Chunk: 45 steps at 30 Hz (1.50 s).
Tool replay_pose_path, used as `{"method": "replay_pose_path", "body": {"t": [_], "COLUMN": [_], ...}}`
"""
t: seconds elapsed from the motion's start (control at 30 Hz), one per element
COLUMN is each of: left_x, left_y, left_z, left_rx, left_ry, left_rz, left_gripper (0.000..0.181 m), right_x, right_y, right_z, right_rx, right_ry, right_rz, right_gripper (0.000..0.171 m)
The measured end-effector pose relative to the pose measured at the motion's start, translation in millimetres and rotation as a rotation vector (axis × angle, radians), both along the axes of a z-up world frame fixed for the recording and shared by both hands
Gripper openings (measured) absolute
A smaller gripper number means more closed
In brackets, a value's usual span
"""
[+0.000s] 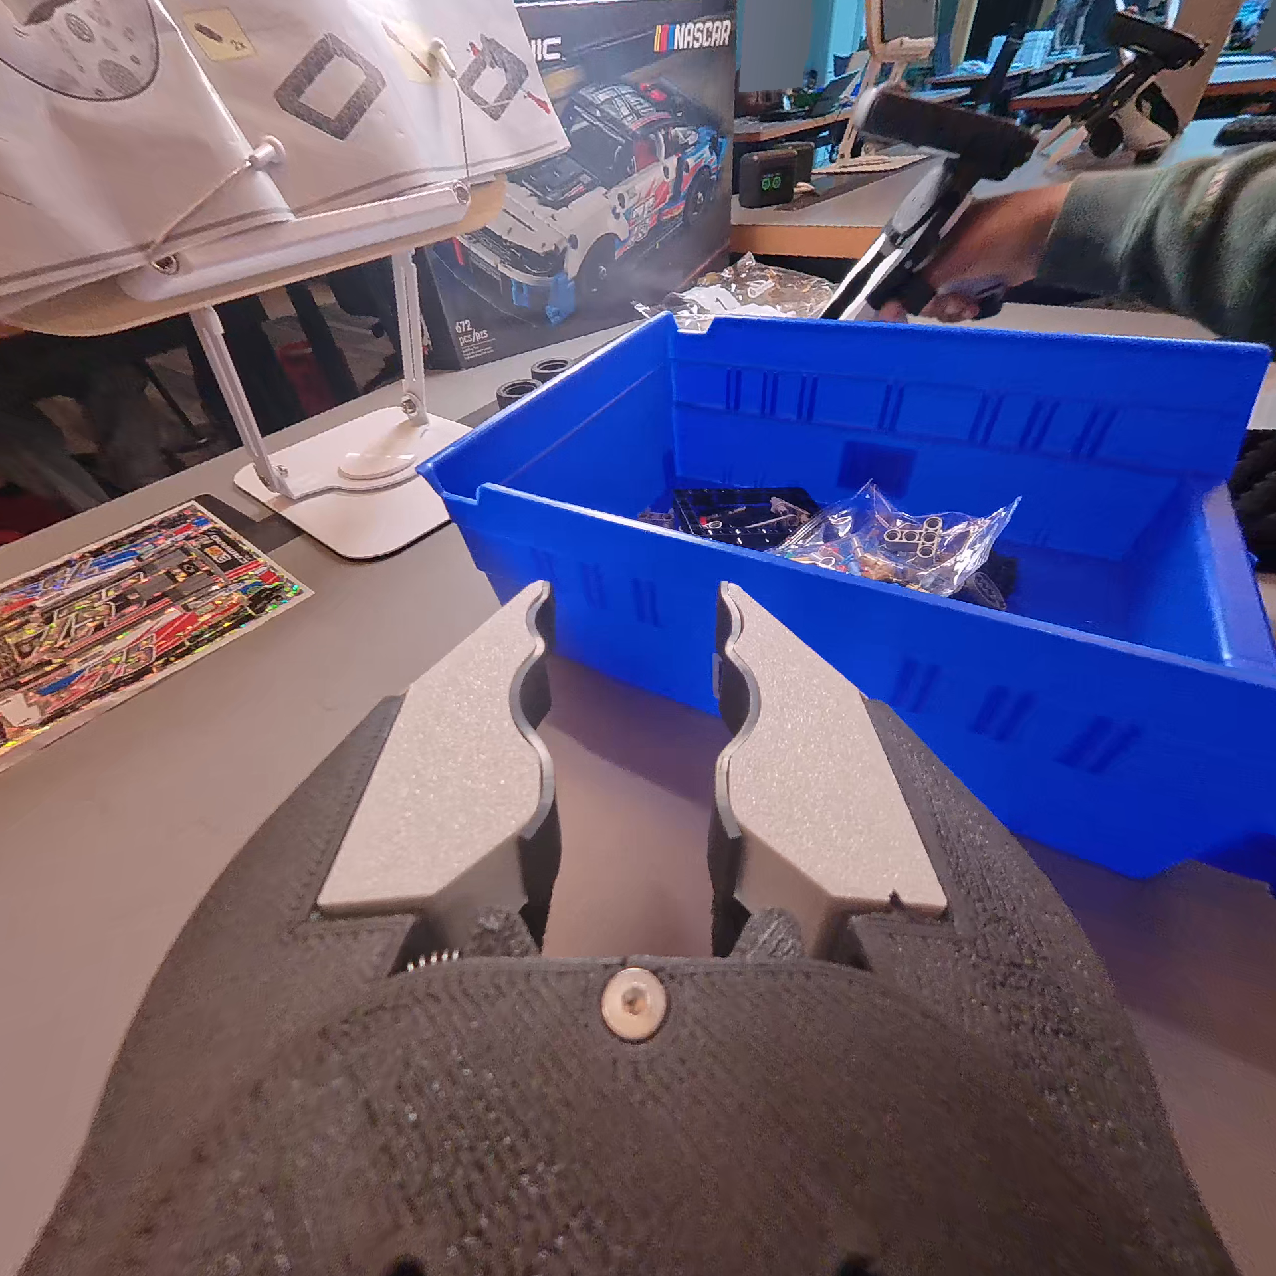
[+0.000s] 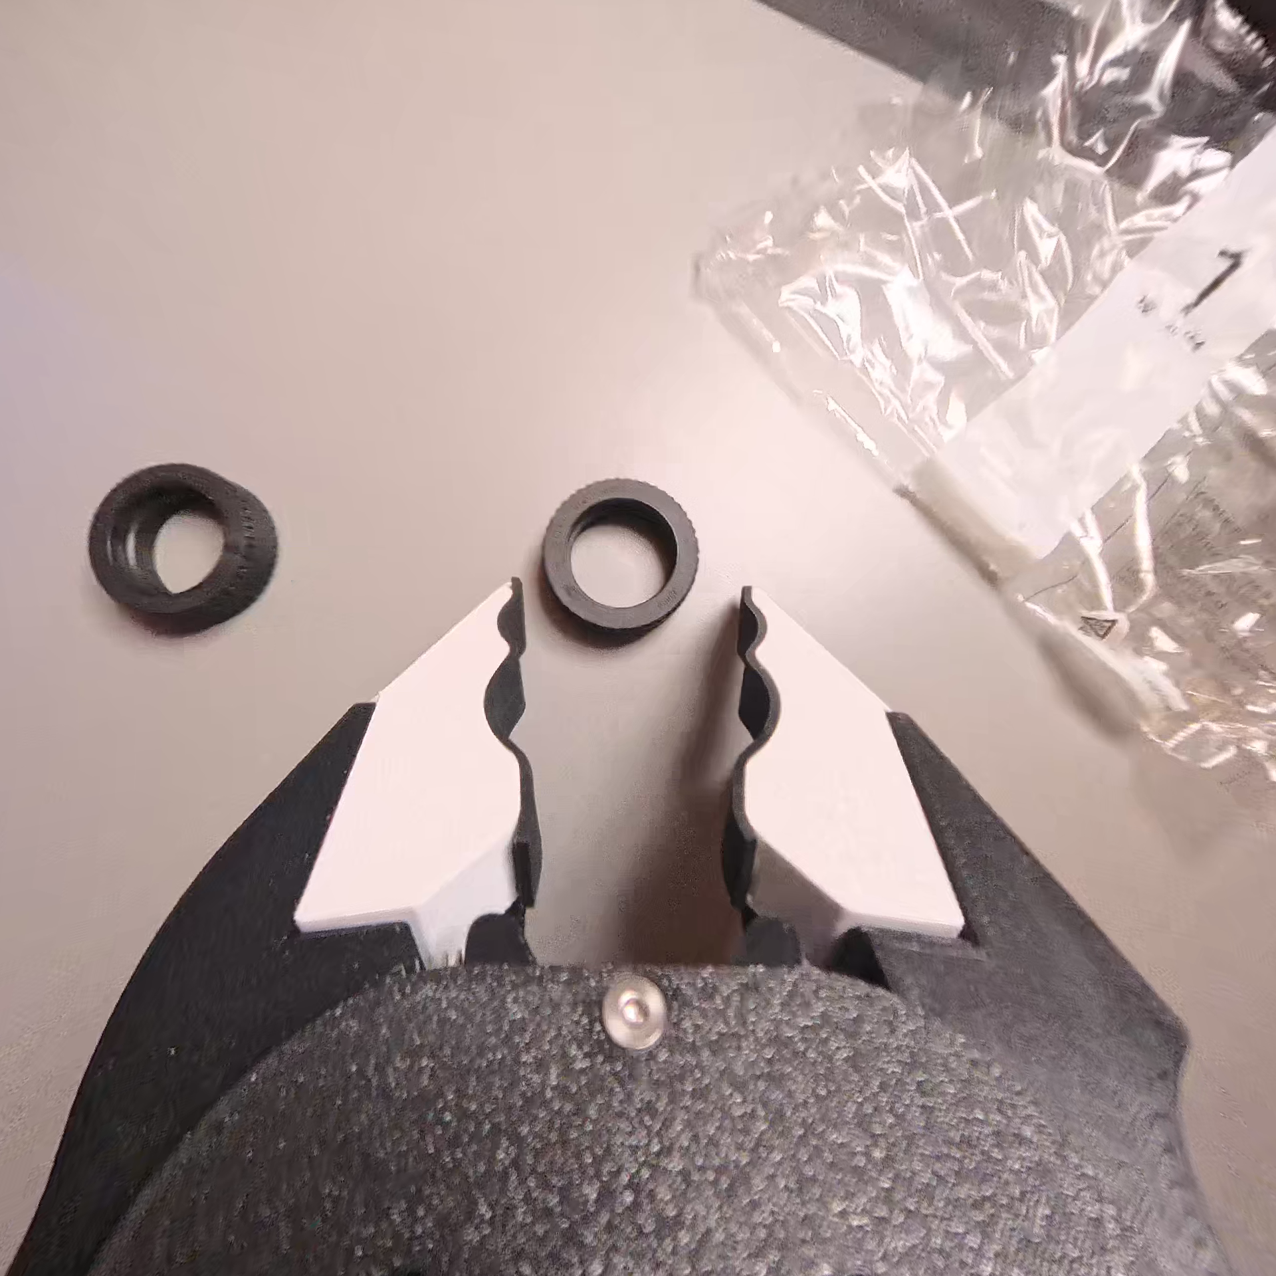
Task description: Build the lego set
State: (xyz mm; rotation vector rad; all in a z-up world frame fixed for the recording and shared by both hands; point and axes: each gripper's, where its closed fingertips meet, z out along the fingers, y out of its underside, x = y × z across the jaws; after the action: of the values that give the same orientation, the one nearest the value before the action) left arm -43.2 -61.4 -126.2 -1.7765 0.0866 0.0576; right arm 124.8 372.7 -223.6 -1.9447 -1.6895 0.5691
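In the right wrist view my right gripper (image 2: 628, 597) is open and empty, looking straight down at the table. A black rubber tyre (image 2: 621, 552) lies flat just beyond its fingertips, between them. A second black tyre (image 2: 185, 556) lies to the left. In the left wrist view my left gripper (image 1: 634, 599) is open and empty, low over the table, right in front of a blue bin (image 1: 897, 642). The bin holds a black lego frame (image 1: 732, 519) and a clear bag of small parts (image 1: 911, 545). The right gripper (image 1: 918, 228), held by a hand, shows beyond the bin.
A crumpled clear plastic bag (image 2: 1001, 331) lies right of the tyre. An instruction booklet on a white stand (image 1: 331, 483), the set's box (image 1: 607, 200), a shiny sticker sheet (image 1: 131, 607) and two tyres (image 1: 532, 383) stand left and behind the bin. My right fingertips sit around 50 cm from my left ones.
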Motion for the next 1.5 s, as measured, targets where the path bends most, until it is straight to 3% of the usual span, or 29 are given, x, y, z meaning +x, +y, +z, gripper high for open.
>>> {"method": "replay_pose_path", "body": {"t": [0.17, 0.37, 0.53, 0.73, 1.23, 1.5], "left_x": [0, -2, -8, -16, -17, -13], "left_y": [0, 2, -1, -5, -4, -4], "left_z": [0, -5, -3, -2, -9, -6], "left_rx": [0.004, -0.010, -0.005, 0.004, -0.019, -0.014], "left_ry": [-0.019, -0.033, -0.031, -0.048, -0.061, -0.054], "left_rz": [0.004, 0.005, 0.027, 0.047, 0.034, 0.023], "left_gripper": [0.044, 0.044, 0.043, 0.043, 0.043, 0.043], "right_x": [-30, -134, -222, -280, -303, -284], "right_y": [-6, -35, -37, -35, -31, -30], "right_z": [12, 50, 46, 39, 28, 58], "right_rx": [0.012, 0.062, 0.098, 0.068, 0.069, 0.135], "right_ry": [0.083, 0.211, 0.233, 0.266, 0.221, 0.306], "right_rz": [0.068, 0.169, 0.162, 0.133, 0.096, 0.130], "right_gripper": [0.045, 0.038, 0.039, 0.039, 0.041, 0.044]}}
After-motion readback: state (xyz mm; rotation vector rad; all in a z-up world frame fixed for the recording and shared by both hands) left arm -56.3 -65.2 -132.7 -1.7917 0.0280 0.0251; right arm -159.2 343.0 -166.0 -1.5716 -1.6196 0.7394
